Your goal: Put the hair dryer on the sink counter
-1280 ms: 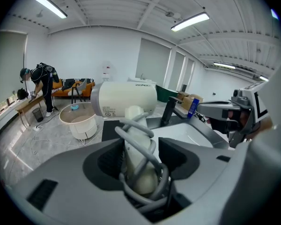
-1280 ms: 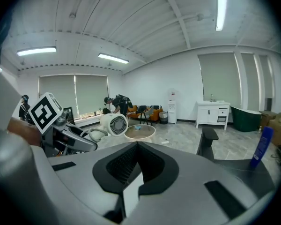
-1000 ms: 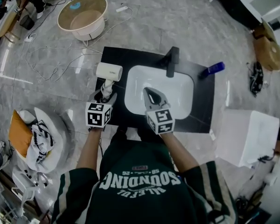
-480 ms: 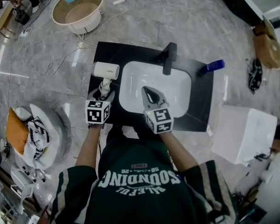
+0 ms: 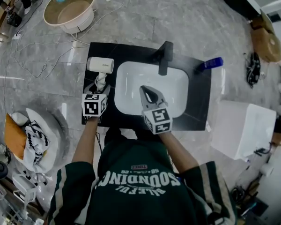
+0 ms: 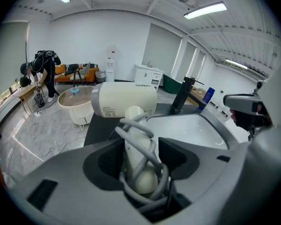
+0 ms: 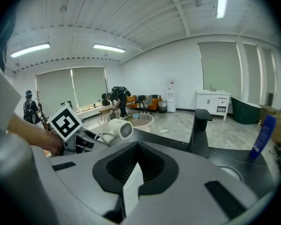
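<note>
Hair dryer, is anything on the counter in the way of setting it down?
Nothing visible. The left gripper holds the hair dryer over the counter's left strip beside the basin, and that strip looks bare.

Over counter (image 5: 199,107), hair dryer (image 5: 99,65) L of basin (image 5: 131,78); faucet (image 5: 165,57) behind; bottle (image 5: 210,63) far R.

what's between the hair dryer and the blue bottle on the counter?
Head view: the white sink basin and the black faucet sit between the hair dryer and the blue bottle.
</note>
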### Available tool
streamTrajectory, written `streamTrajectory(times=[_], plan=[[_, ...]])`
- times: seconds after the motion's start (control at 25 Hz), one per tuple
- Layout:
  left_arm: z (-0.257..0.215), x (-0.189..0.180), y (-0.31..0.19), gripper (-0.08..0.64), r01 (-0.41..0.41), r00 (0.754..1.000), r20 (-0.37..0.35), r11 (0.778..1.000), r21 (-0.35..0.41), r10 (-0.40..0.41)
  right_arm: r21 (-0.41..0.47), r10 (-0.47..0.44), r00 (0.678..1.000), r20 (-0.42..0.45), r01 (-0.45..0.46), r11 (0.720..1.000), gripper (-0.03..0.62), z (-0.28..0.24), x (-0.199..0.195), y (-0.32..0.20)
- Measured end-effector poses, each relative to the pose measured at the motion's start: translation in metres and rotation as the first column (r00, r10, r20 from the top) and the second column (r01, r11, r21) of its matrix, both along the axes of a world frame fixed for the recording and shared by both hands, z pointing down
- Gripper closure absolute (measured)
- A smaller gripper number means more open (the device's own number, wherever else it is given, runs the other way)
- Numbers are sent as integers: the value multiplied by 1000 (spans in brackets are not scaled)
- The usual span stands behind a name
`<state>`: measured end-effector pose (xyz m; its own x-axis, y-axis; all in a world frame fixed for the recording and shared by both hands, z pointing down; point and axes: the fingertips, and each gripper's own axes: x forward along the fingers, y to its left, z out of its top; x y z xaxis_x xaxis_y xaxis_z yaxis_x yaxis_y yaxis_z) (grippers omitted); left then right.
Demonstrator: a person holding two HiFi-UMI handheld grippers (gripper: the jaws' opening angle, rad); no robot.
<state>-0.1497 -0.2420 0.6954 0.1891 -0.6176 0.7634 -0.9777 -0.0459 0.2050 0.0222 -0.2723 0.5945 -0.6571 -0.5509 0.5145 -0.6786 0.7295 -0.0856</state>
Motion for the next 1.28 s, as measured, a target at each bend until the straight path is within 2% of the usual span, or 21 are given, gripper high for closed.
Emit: streamTrajectory(times=[0.4, 0.76, 1.28], plan=[[35, -6, -32, 336, 4, 1000, 28, 997, -79, -1, -39, 60, 998, -15, -60, 997, 592, 5, 18, -8], [58, -5, -41, 336, 8, 1000, 28, 988, -156, -4, -65, 108, 994, -34, -110, 992, 592, 12, 37, -11], [69, -3, -40, 336, 18, 997, 82, 984, -179, -3, -79, 111, 994, -26, -112, 991, 592, 15, 52, -14]])
